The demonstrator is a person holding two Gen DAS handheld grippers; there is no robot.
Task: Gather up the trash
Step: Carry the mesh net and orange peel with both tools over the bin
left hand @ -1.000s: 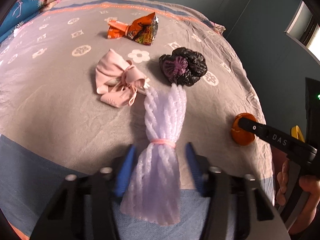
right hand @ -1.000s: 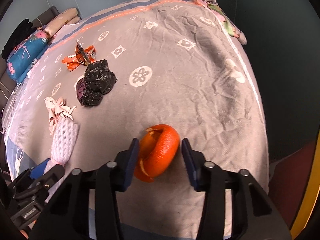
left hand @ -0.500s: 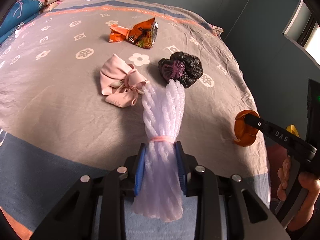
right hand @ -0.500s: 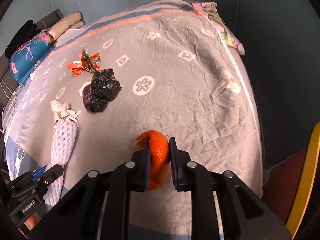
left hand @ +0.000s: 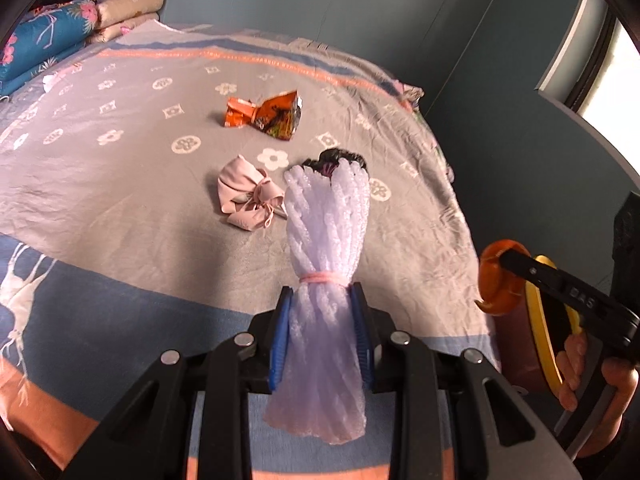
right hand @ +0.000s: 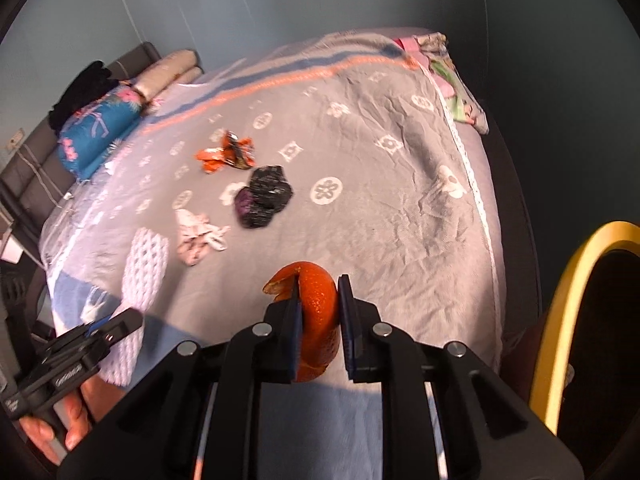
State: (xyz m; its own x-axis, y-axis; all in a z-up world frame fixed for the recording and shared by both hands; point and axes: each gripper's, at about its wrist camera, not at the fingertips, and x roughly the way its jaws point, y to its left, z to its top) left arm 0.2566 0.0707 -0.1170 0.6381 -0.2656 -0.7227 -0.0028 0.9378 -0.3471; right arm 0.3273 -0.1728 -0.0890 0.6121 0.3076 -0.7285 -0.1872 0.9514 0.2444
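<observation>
My left gripper [left hand: 321,300] is shut on a white foam net sleeve [left hand: 328,220] tied with a pink band and holds it above the bed. The right gripper [right hand: 320,286] is shut on a curled orange peel [right hand: 318,312], also off the blanket. In the left wrist view the peel [left hand: 498,284] hangs at the right, past the bed's edge. On the grey blanket [left hand: 120,220] lie an orange snack wrapper [left hand: 266,116], a crumpled pink bag [left hand: 248,196] and a black bag [right hand: 264,196], which the sleeve partly hides in the left wrist view.
A yellow-rimmed bin [right hand: 576,280] stands off the bed's right edge, close to the right gripper. Folded pillows and bedding [left hand: 48,36] are piled at the far left end. A person's hand [left hand: 580,368] grips the right tool. Dark teal walls lie beyond.
Both grippers closed on their items, the left on the foam sleeve and the right on the orange peel. Both then rose and drew back from the blanket.
</observation>
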